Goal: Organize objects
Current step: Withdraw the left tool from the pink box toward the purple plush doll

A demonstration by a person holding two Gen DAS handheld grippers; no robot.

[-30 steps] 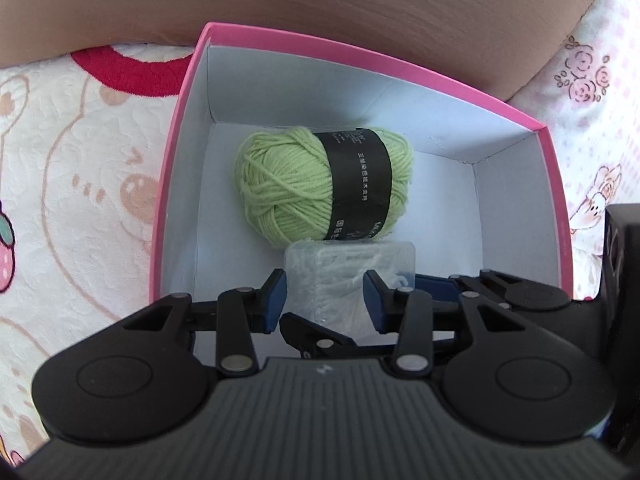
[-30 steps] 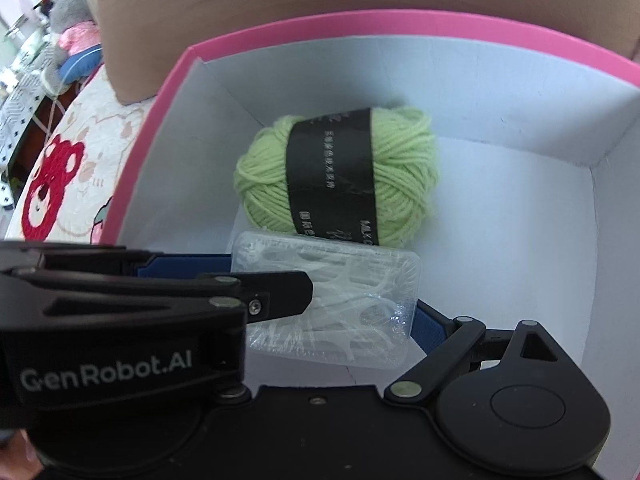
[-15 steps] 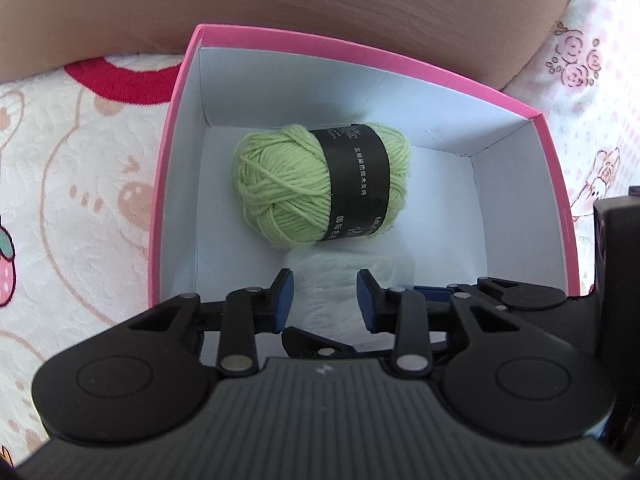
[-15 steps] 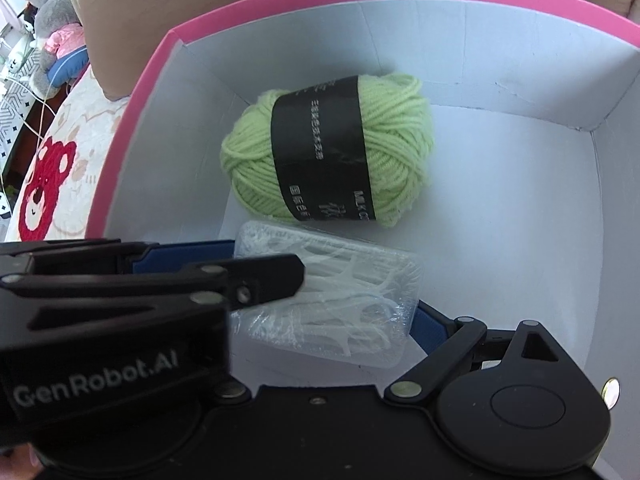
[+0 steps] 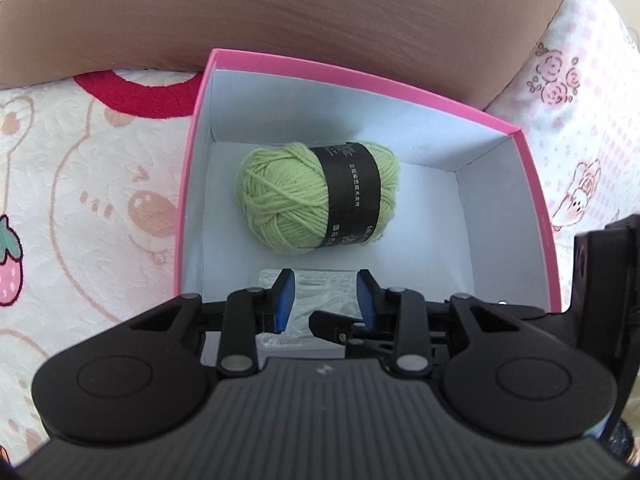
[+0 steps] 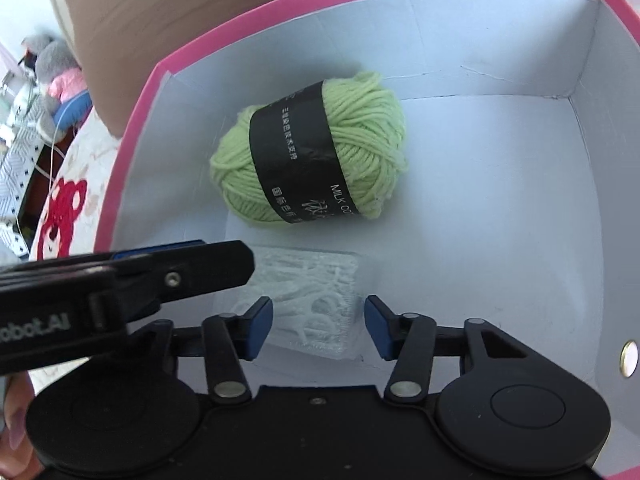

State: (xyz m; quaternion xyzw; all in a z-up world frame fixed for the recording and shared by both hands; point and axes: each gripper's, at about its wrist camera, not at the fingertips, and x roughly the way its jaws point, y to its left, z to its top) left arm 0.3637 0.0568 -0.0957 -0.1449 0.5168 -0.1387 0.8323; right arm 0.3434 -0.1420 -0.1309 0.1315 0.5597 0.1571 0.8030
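Observation:
A pink box [image 5: 540, 200] with a white inside holds a green yarn ball [image 5: 316, 196] with a black band, also in the right wrist view [image 6: 308, 160]. A clear plastic case of floss picks [image 6: 312, 304] lies flat on the box floor in front of the yarn; it also shows in the left wrist view [image 5: 320, 292]. My right gripper [image 6: 318, 326] is open just above the case, not touching it. My left gripper [image 5: 326, 298] is open and empty above the box's near side; its arm crosses the left of the right wrist view.
The box [image 6: 132, 128] sits on a white quilt with pink cartoon prints [image 5: 88, 200]. A brown wooden headboard [image 5: 280, 8] stands right behind the box. A plush toy [image 6: 56, 76] and clutter lie far left.
My right gripper has opened and let go of the floss-pick case, which now lies on the box floor. Both grippers have drawn back and up a little.

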